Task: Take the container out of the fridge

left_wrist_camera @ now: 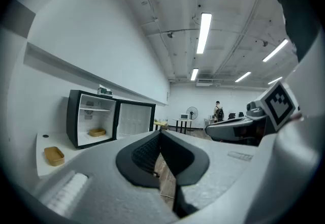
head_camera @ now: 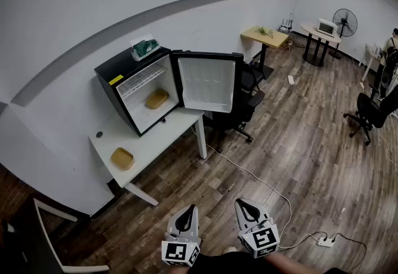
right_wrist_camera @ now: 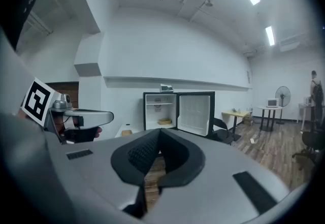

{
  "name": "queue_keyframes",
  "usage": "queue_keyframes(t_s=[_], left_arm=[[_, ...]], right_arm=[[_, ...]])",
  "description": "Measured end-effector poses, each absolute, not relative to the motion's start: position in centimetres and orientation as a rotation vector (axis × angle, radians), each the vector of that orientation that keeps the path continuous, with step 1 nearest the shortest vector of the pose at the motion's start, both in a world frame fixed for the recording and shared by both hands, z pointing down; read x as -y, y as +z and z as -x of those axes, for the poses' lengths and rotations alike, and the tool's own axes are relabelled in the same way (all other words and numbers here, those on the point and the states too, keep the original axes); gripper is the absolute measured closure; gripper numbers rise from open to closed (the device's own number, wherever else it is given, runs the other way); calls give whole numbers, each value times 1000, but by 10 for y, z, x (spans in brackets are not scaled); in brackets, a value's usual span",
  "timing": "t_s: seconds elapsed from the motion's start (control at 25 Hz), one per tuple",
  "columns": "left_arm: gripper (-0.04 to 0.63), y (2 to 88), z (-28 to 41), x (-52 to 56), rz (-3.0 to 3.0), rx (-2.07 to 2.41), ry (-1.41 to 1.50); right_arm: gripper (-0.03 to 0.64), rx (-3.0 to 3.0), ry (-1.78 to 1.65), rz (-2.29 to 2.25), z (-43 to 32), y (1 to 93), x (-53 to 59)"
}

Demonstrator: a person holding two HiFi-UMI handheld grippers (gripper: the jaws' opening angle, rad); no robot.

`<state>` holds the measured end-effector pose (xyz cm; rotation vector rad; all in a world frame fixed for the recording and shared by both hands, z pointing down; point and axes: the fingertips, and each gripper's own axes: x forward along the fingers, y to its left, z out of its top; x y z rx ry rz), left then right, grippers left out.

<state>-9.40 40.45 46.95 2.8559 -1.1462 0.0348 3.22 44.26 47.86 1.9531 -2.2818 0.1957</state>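
Note:
A black mini fridge [head_camera: 134, 89] stands on a white table [head_camera: 155, 142] against the wall, its door [head_camera: 207, 83] swung wide open. A tan container [head_camera: 157, 99] lies on the fridge's lower shelf, and a second tan container [head_camera: 122, 158] sits on the table's near end. Both grippers are far back from the table, over the wood floor. The left gripper [head_camera: 188, 212] and right gripper [head_camera: 244, 205] are shut and empty, side by side, pointing toward the fridge. The fridge [left_wrist_camera: 91, 119] shows in the left gripper [left_wrist_camera: 161, 139] view; the right gripper [right_wrist_camera: 159, 139] view also shows the fridge [right_wrist_camera: 175, 111].
A green box [head_camera: 145, 48] rests on the fridge top. A black office chair [head_camera: 239, 111] stands just right of the table, below the open door. A white cable [head_camera: 261, 182] runs across the floor to a power strip [head_camera: 326, 242]. Further tables, a fan [head_camera: 344, 21] and another chair [head_camera: 370, 114] stand at the far right.

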Motion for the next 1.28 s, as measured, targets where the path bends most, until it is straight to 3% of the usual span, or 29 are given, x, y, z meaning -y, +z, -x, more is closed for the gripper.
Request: queue_keyframes(t_s=[0.68, 1.28], left_arm=[[578, 492, 86, -404, -2810, 1225, 82], [579, 493, 72, -275, -2842, 1135, 79]], right_arm=[[618, 2314, 254, -1887, -45, 510, -444], [618, 2242, 256, -1948, -50, 512, -315]])
